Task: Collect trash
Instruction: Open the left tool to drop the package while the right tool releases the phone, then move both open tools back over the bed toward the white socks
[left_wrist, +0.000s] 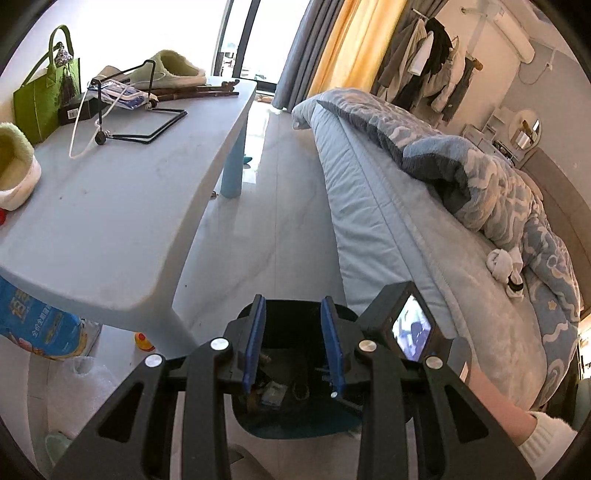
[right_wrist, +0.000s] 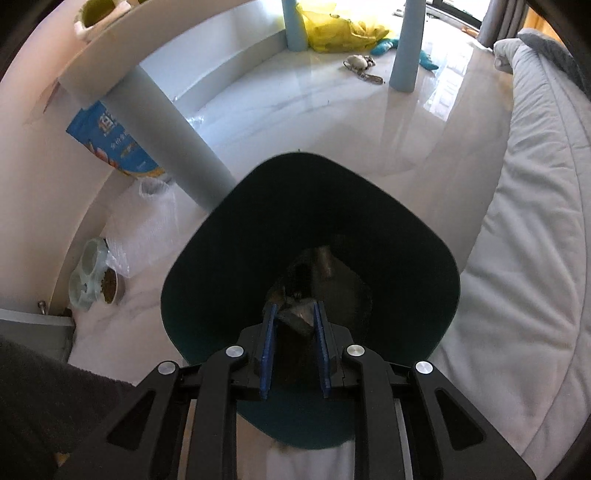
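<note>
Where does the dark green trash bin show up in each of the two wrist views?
Left wrist: trash bin at bottom centre, mostly hidden behind the fingers.
Right wrist: trash bin fills the centre, its opening seen from above.
Shared landmark: blue printed bag beside the table leg.

Floor (right_wrist: 295, 110): glossy, smooth, reflective tile. Table (left_wrist: 122, 206): matt, smooth plastic. Bin (right_wrist: 221, 258): dark matt plastic. Bedding (left_wrist: 461, 177): soft quilted cloth. Slippers (left_wrist: 173, 68): fleecy cloth.
</note>
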